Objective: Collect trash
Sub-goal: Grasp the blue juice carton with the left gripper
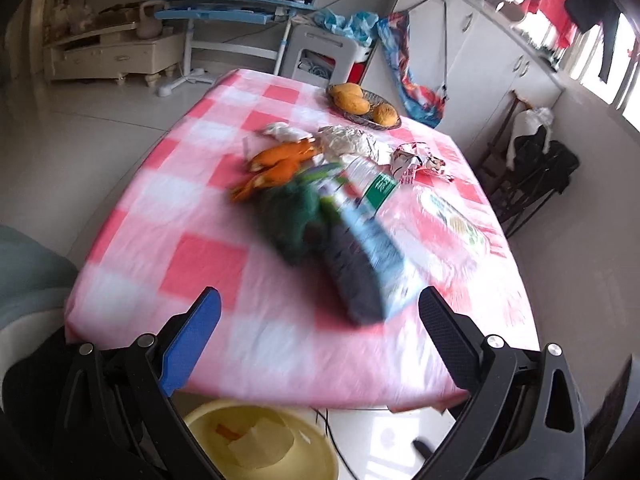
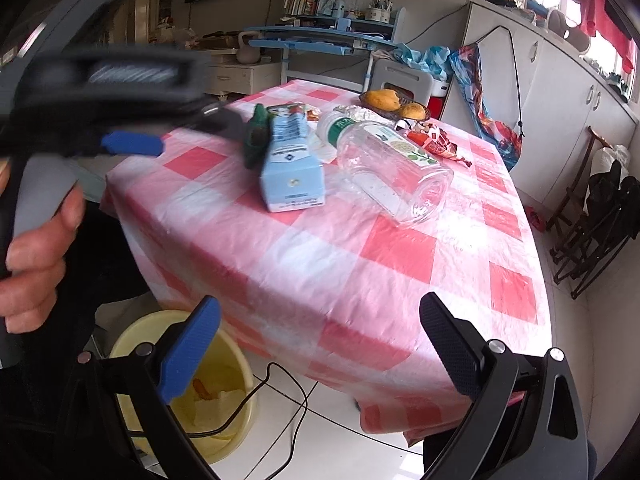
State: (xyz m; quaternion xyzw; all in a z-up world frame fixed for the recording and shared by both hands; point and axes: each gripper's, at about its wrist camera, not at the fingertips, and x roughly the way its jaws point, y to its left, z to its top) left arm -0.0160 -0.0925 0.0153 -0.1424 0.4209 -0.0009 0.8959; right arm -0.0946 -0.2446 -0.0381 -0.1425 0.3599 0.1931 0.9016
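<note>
Trash lies on the pink checked table (image 1: pixel 208 264) (image 2: pixel 380 280): a light blue carton (image 1: pixel 376 256) (image 2: pixel 292 164), a clear plastic bottle (image 2: pixel 392 164) (image 1: pixel 372 184), a green wrapper (image 1: pixel 296 216) (image 2: pixel 256 136), orange peel (image 1: pixel 280 160), crumpled foil (image 1: pixel 348 140) and a red wrapper (image 1: pixel 420 160) (image 2: pixel 436 140). A yellow bin (image 1: pixel 260 444) (image 2: pixel 216 392) holding scraps stands on the floor below the near table edge. My left gripper (image 1: pixel 320 312) is open and empty, near the carton; it also shows blurred in the right wrist view (image 2: pixel 132 112). My right gripper (image 2: pixel 320 320) is open and empty over the table edge.
A basket of mangoes (image 1: pixel 364 104) (image 2: pixel 396 106) sits at the table's far edge. A black cable (image 2: pixel 280 392) runs across the floor by the bin. A stool (image 1: pixel 324 56), a blue desk (image 1: pixel 240 8), white cabinets (image 2: pixel 560 92) and a folded black rack (image 2: pixel 600 224) surround the table.
</note>
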